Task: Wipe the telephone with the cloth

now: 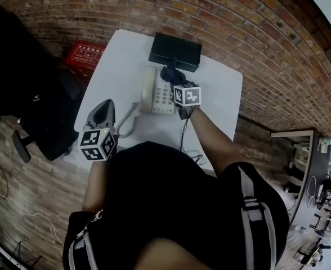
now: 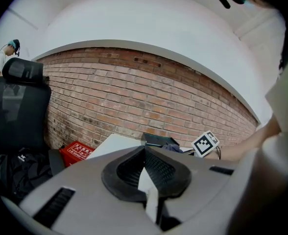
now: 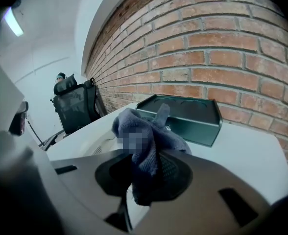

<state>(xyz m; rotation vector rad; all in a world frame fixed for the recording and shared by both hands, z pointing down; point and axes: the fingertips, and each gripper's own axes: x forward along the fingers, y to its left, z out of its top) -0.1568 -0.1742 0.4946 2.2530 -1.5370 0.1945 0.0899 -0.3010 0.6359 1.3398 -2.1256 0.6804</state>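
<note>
— Right gripper point(image 3: 155, 153): what is held?
— A cloth point(image 3: 143, 140) is pinched between its closed jaws, just above the far end of the telephone point(image 1: 157, 92).
— Where is the telephone set?
— On the table point(image 1: 217, 97), just before a tray point(image 1: 175, 52).
— And the left gripper point(image 2: 145, 151)?
— Its jaws are pressed together on nothing; it is held at the table's near left edge, apart from the telephone.

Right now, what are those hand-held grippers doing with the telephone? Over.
Right hand-held gripper shut on cloth, over far end of telephone. Left hand-held gripper shut, empty, near table edge. Dark tray behind telephone, not blocking.
</note>
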